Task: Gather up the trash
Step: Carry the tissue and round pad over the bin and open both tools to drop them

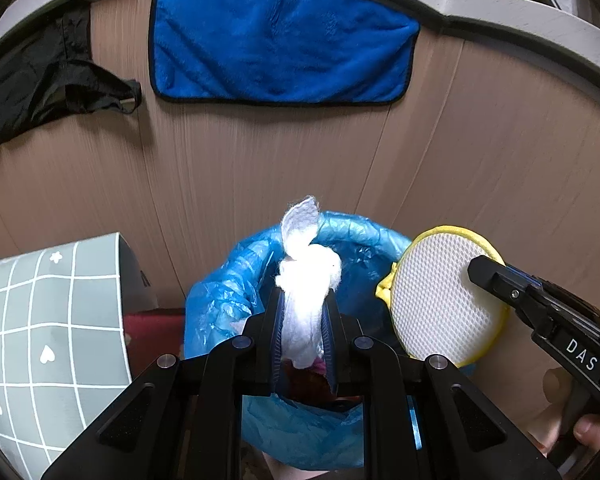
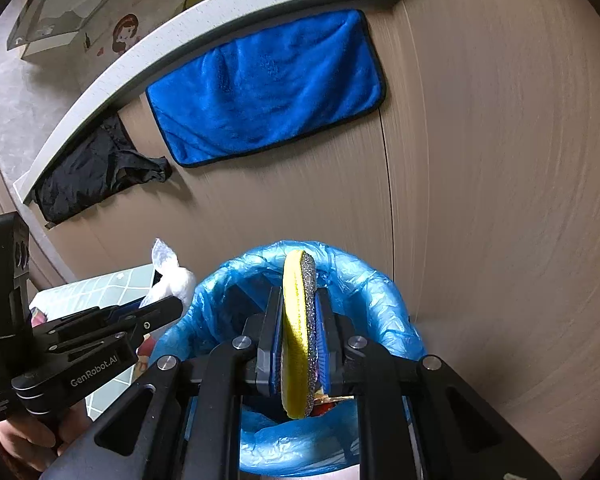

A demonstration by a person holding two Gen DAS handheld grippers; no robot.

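A bin lined with a blue plastic bag (image 1: pixel 236 280) (image 2: pixel 364 280) stands against the wooden cabinet front. My left gripper (image 1: pixel 303 300) is shut on a crumpled white tissue (image 1: pixel 306 276), held over the bin's opening. In the right wrist view the same tissue (image 2: pixel 174 278) shows at the left, sticking out of the left gripper (image 2: pixel 168 306). My right gripper (image 2: pixel 298 300) is shut on a round yellow-rimmed scouring pad (image 2: pixel 296 320), held edge-on above the bin. From the left wrist view the pad (image 1: pixel 440 296) shows its white mesh face, with the right gripper (image 1: pixel 484 274) clamped on its right side.
A blue towel (image 1: pixel 280 40) (image 2: pixel 268 88) and a black cloth (image 1: pixel 40 88) (image 2: pixel 96 168) hang on the cabinet front under the pale countertop edge (image 1: pixel 500 12). A grey grid-patterned box (image 1: pixel 48 332) stands left of the bin. A person's fingers (image 1: pixel 568 420) hold the right gripper's handle.
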